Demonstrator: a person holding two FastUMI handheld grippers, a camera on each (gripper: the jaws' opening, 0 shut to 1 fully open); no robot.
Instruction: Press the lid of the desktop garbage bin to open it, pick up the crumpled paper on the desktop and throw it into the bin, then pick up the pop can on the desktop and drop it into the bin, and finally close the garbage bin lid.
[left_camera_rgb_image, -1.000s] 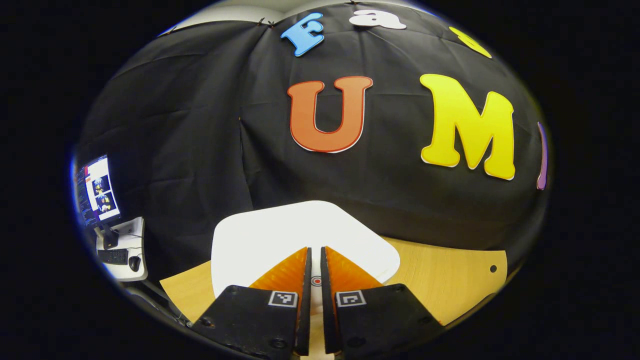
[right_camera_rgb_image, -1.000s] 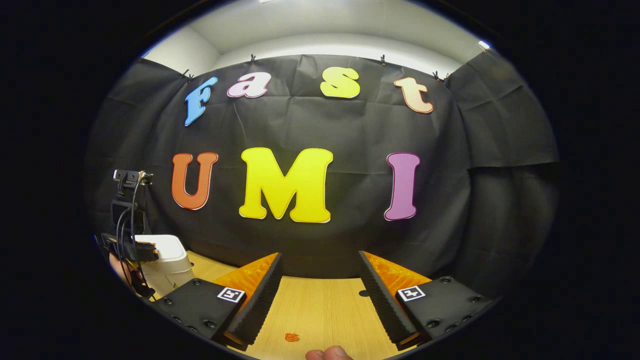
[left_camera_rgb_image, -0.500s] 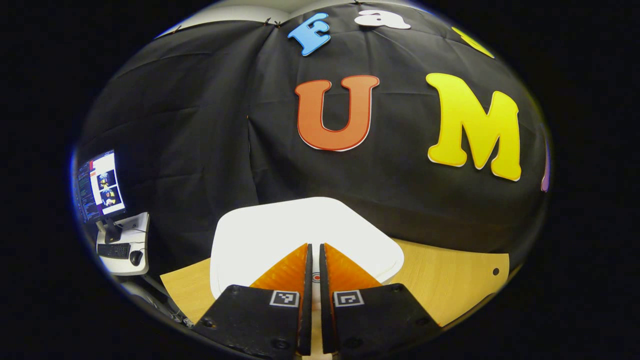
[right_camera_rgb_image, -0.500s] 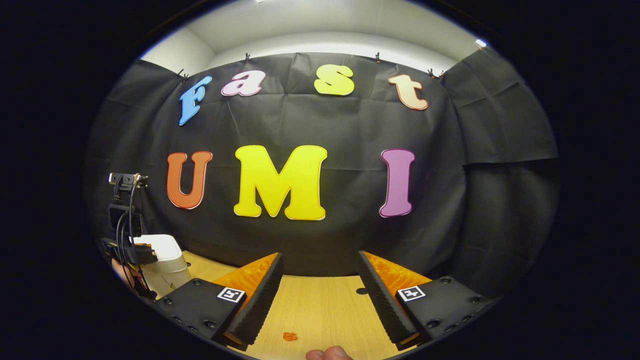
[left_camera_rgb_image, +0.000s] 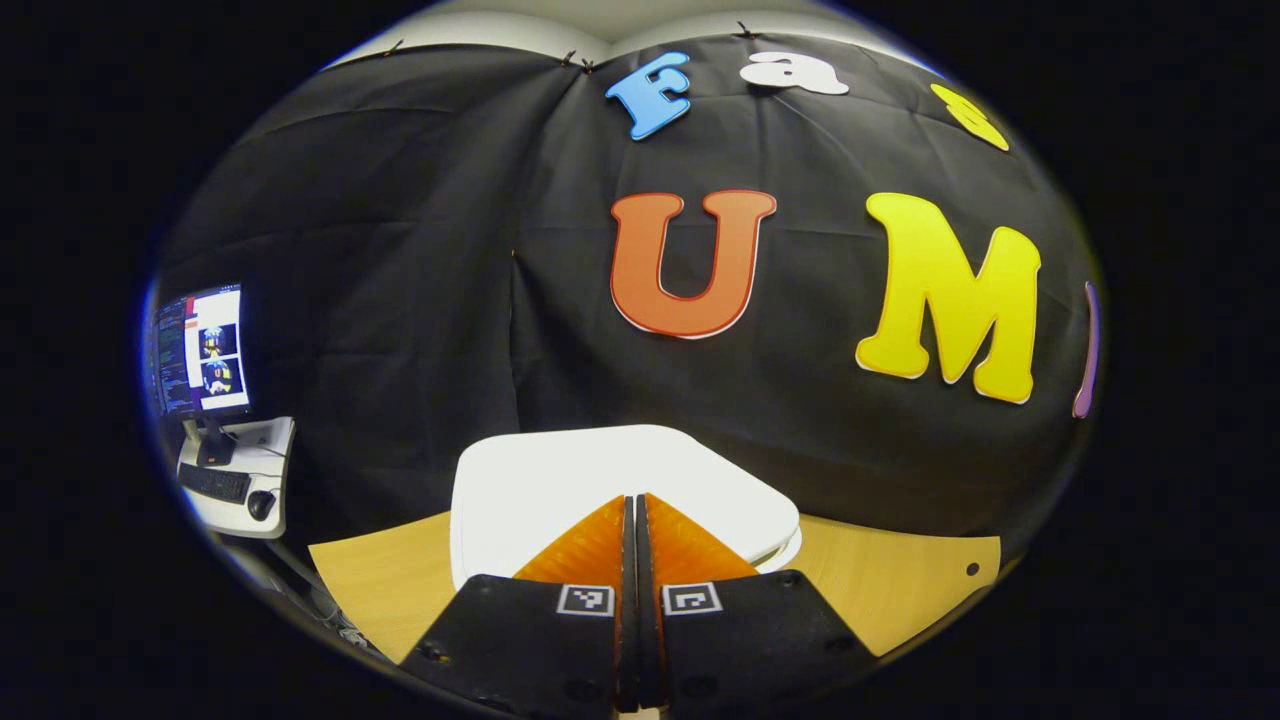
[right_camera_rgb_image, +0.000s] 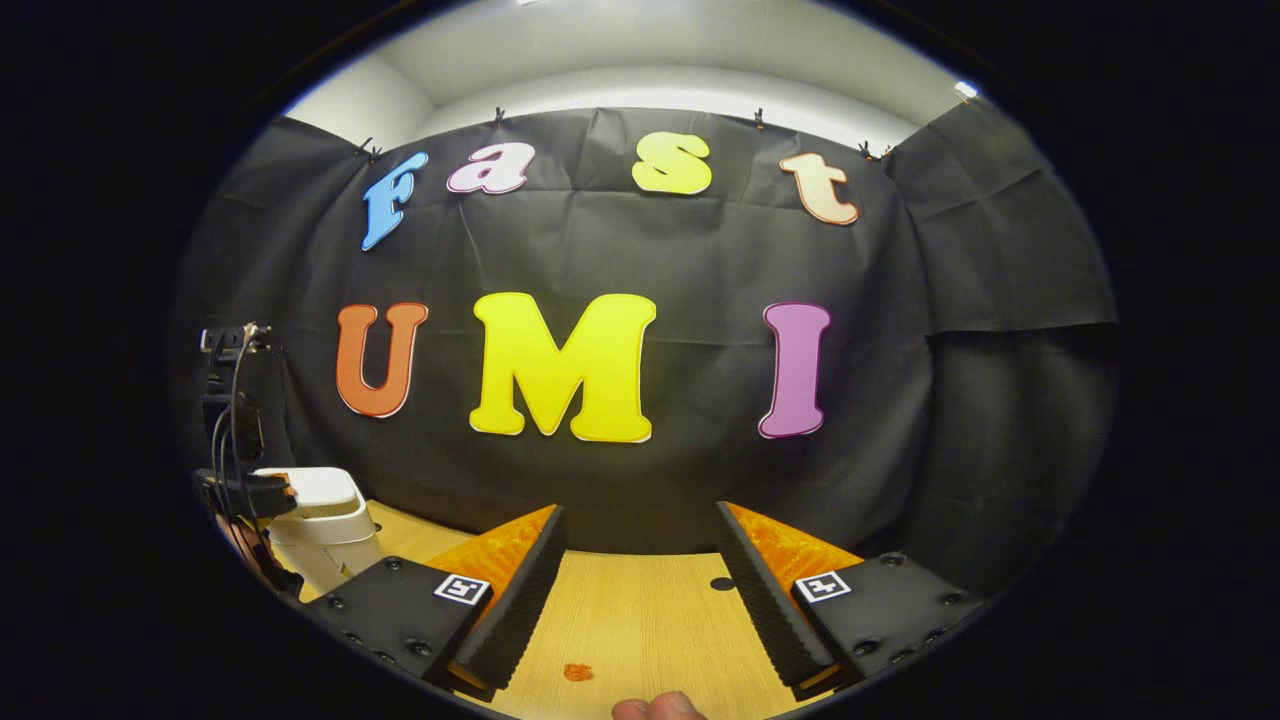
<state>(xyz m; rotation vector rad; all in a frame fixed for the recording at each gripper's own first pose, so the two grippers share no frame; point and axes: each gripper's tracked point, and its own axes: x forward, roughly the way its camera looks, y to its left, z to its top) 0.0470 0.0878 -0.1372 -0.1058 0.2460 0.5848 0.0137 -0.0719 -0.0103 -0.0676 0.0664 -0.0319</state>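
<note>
From where I stand, the left gripper (left_camera_rgb_image: 636, 500) has its two fingers pressed together with nothing between them, tips resting over the near part of the white lid (left_camera_rgb_image: 560, 475) of the garbage bin (right_camera_rgb_image: 322, 525); whether they actually touch the lid I cannot tell. In the right gripper view the bin sits at about nine o'clock on the wooden desktop (right_camera_rgb_image: 650, 620), close by the black cloth wall, with the left gripper's body and cables against its near side. The lid looks flat and down. The right gripper (right_camera_rgb_image: 640, 555) hovers low over bare desktop with its fingers wide apart, holding nothing; a small orange speck (right_camera_rgb_image: 577, 672) lies at six o'clock beneath it, and a fingertip (right_camera_rgb_image: 655, 708) shows at the bottom edge. I can make out neither the crumpled paper nor the pop can here, so I judge this to be a lid press, either the opening one or the last close. The next move seems to call for a firm, straight-down push on the lid, then lifting clear.
</note>
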